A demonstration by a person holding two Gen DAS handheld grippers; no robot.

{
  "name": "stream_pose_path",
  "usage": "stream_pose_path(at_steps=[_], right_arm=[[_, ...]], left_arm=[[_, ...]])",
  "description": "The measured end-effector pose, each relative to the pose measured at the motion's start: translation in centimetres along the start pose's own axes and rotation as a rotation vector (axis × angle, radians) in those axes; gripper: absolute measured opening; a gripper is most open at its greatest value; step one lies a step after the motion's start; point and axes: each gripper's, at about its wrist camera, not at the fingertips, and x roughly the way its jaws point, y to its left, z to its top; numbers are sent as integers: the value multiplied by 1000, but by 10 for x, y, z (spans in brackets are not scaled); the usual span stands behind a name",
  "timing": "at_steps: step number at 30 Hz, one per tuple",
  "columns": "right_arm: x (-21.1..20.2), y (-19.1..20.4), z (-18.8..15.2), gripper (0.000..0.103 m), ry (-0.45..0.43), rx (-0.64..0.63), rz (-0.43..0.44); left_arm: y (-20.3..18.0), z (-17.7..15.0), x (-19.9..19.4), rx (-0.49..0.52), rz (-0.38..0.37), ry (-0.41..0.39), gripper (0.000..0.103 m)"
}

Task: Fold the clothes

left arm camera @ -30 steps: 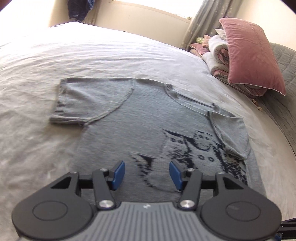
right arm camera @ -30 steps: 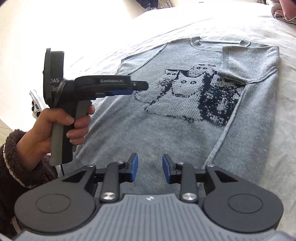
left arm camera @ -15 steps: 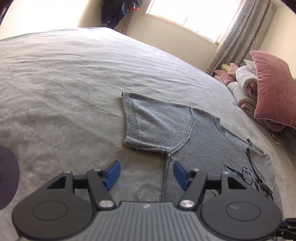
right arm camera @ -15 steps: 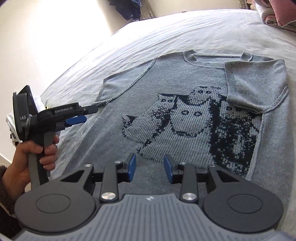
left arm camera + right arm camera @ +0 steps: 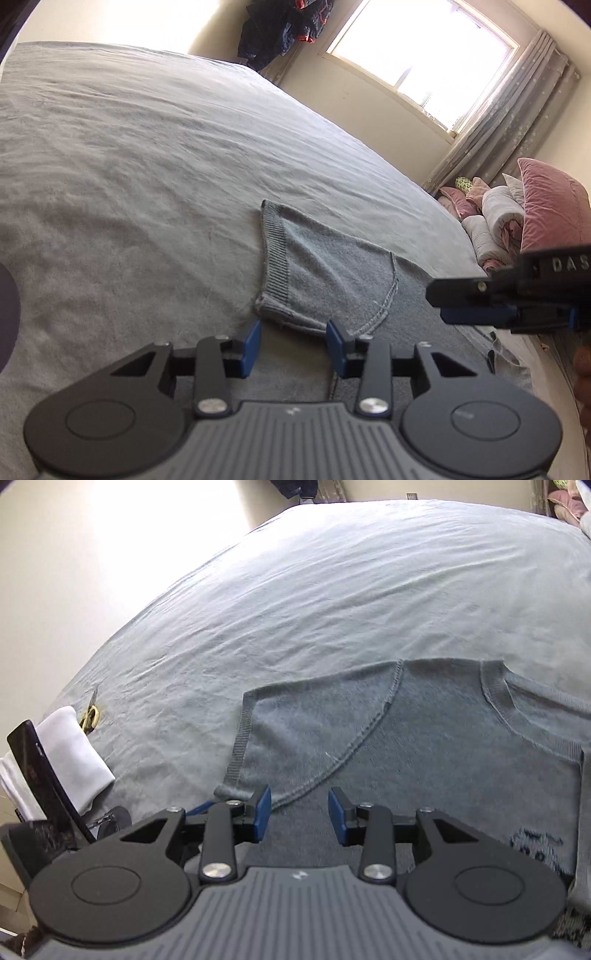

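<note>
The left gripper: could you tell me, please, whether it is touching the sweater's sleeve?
Cannot tell. In the left wrist view the open left gripper has its fingers right at the sleeve hem, showing neither gap nor contact plainly.

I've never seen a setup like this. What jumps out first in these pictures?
A grey knitted sweater lies flat on a wide grey bed, one short sleeve spread outward. Two black grippers with blue pads, the left gripper and right gripper, hover open at that sleeve. A pink pillow leans under the window.

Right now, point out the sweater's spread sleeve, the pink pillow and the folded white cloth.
sweater sleeve (image 5: 317, 273): left wrist view, middle of the flat sleeve.
pink pillow (image 5: 550, 210): left wrist view, its velvet face.
folded white cloth (image 5: 74, 753): right wrist view, its top fold.
</note>
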Motion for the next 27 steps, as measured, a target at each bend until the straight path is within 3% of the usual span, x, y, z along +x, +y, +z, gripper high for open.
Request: stream_pose_path(at_steps=[7, 17, 21, 22, 23, 24, 27], right_arm=[[65, 33, 38, 40, 102, -109, -42], [124, 66, 50, 40, 180, -237, -54], [140, 78, 43, 40, 182, -320, -104], [142, 81, 41, 34, 177, -344, -117], [142, 82, 40, 17, 166, -364, -126], [141, 84, 39, 8, 155, -387, -140], [132, 74, 42, 5, 122, -343, -117]], left_arm=[[-3, -8, -6, -28, 26, -30, 38], [2, -9, -5, -69, 32, -36, 35], [3, -6, -2, -66, 31, -34, 36], [4, -6, -1, -66, 30, -33, 36], [4, -5, 0, -69, 26, -32, 36], [3, -5, 1, -72, 21, -31, 35], [4, -2, 2, -83, -13, -24, 36]])
